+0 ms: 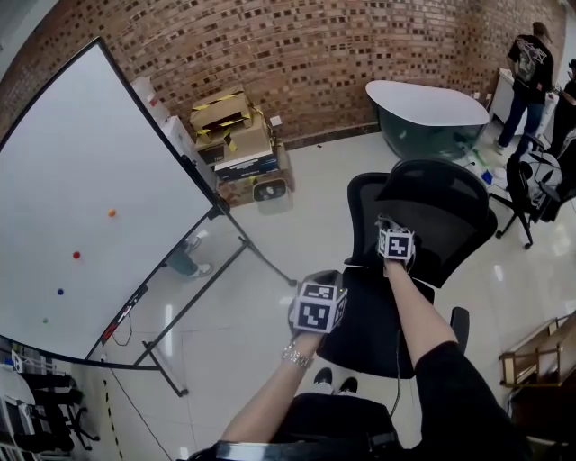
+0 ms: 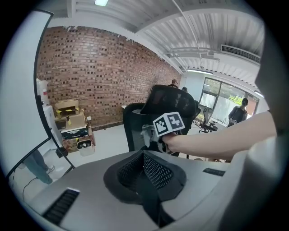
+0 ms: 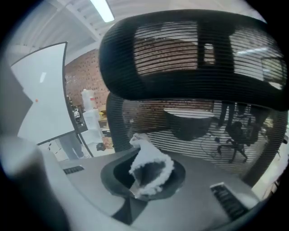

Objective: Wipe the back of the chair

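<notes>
Right gripper view: one cloth [image 3: 149,169] between two fingers [image 3: 114,176].

Bright, even indoor light; fisheye gripper views.
Ceiling strips [image 3: 104,10] and a window [image 2: 221,97] light the room; the floor [image 1: 225,315] shows glare; the chair [image 3: 189,49] mesh is backlit, the cloth [image 3: 151,167] soft, edges darkened and bent.

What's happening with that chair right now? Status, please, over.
Right gripper jaws shut on white cloth, close to the chair back. Left gripper jaws shut, empty, hanging nearer the person. Nothing in the way.
</notes>
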### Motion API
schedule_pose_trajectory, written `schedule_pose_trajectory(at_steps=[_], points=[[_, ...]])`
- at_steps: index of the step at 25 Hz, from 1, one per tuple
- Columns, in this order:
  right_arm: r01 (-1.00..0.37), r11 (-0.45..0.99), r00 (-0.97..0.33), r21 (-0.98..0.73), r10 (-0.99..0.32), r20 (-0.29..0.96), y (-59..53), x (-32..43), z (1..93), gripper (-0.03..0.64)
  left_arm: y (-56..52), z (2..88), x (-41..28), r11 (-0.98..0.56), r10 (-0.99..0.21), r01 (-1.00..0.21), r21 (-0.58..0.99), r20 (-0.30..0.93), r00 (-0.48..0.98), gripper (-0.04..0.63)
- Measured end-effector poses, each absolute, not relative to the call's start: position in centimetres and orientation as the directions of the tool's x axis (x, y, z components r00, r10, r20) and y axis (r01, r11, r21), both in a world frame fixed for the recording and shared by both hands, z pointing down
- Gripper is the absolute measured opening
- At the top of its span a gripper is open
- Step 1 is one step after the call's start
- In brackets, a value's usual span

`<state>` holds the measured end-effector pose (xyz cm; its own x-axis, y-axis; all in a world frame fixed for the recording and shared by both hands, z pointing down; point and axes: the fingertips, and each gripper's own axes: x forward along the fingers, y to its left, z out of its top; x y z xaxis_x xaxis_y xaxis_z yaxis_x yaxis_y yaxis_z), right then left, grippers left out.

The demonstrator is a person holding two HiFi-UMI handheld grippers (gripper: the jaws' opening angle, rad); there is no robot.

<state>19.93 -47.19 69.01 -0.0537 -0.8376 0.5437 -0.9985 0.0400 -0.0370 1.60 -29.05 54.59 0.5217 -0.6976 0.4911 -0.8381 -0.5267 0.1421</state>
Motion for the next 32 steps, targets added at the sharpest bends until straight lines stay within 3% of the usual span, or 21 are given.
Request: schedule_pose_trajectory(at_steps=[7, 12, 15, 18, 22, 27, 32], points=[[-0.981, -0.191, 0.179, 0.036, -0.822, 0.541, -40.9, 35.6, 68.6, 0.031, -28.5, 54.8, 4.2, -0.578, -0.664, -0.801, 0.154, 0.483, 0.571, 0.009], [-0.91, -0.405, 0.377, 0.085, -0.724, 0.578, -33.3, 47.3, 68.6, 0.031, -27.2, 54.5, 7.6, -0.636, -0.617, -0.752, 0.175, 0.469, 0.632, 0.009], [-0.891, -0.449, 0.396, 0.057, -0.711, 0.581, -31.1, 49.5, 68.3, 0.031, -26.9, 54.6, 8.8, -0.658, -0.601, -0.732, 0.178, 0.462, 0.652, 0.009], [-0.93, -0.366, 0.297, -0.02, -0.785, 0.544, -33.7, 45.1, 67.0, 0.031, -26.8, 54.8, 9.1, -0.666, -0.59, -0.724, 0.181, 0.467, 0.659, 0.009], [-0.983, -0.157, 0.095, -0.09, -0.871, 0.482, -40.1, 33.6, 65.0, 0.031, -26.8, 54.7, 9.0, -0.663, -0.594, -0.728, 0.177, 0.467, 0.655, 0.009], [-0.983, 0.084, -0.152, -0.164, -0.87, 0.469, -46.2, 18.3, 64.8, 0.031, -27.6, 54.3, 6.4, -0.632, -0.63, -0.762, 0.144, 0.477, 0.613, 0.009], [-0.985, 0.144, -0.174, -0.1, -0.871, 0.459, -49.7, 13.4, 63.9, 0.031, -27.8, 54.1, 2.5, -0.583, -0.674, -0.805, 0.115, 0.486, 0.557, 0.009]])
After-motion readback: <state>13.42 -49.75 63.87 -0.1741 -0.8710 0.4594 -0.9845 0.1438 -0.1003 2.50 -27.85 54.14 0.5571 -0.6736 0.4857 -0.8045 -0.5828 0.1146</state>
